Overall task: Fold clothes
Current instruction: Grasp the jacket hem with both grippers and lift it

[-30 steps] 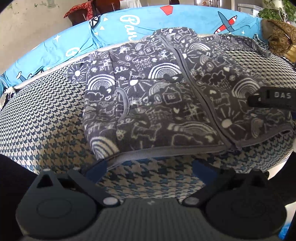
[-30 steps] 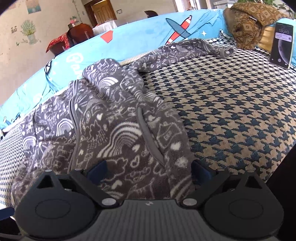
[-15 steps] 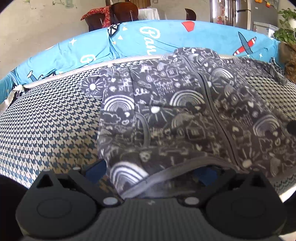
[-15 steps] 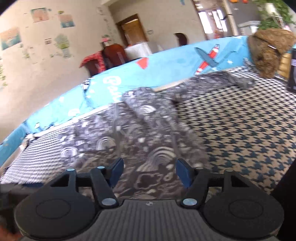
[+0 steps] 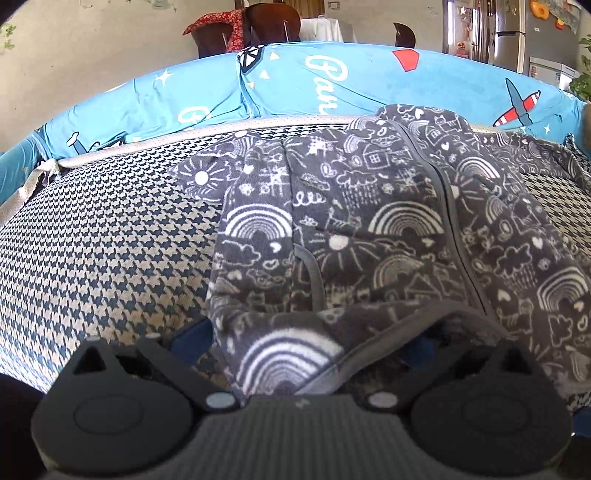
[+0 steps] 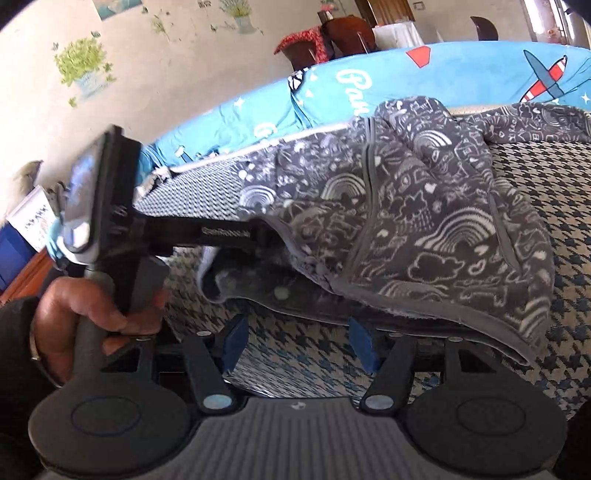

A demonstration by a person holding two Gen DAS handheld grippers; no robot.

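A grey fleece jacket printed with white rainbows and clouds lies zip-up on the houndstooth cover. My left gripper is at its near hem, open, fingers wide apart; the hem drapes over and between them and arches up. In the right wrist view the jacket fills the middle, and the left gripper, held by a hand, reaches under the raised hem, its tips hidden by fabric. My right gripper hovers just short of the hem, open at about half width, nothing between its fingers.
A blue padded bumper with planes and lettering runs along the far edge. One sleeve trails to the far right. Bare houndstooth cover lies on both sides of the jacket. Chairs with a red cloth stand behind.
My left gripper has pushed forward into the hem, which now lies over its fingers and lifts. My right gripper has drawn back off the jacket, swung left and narrowed.
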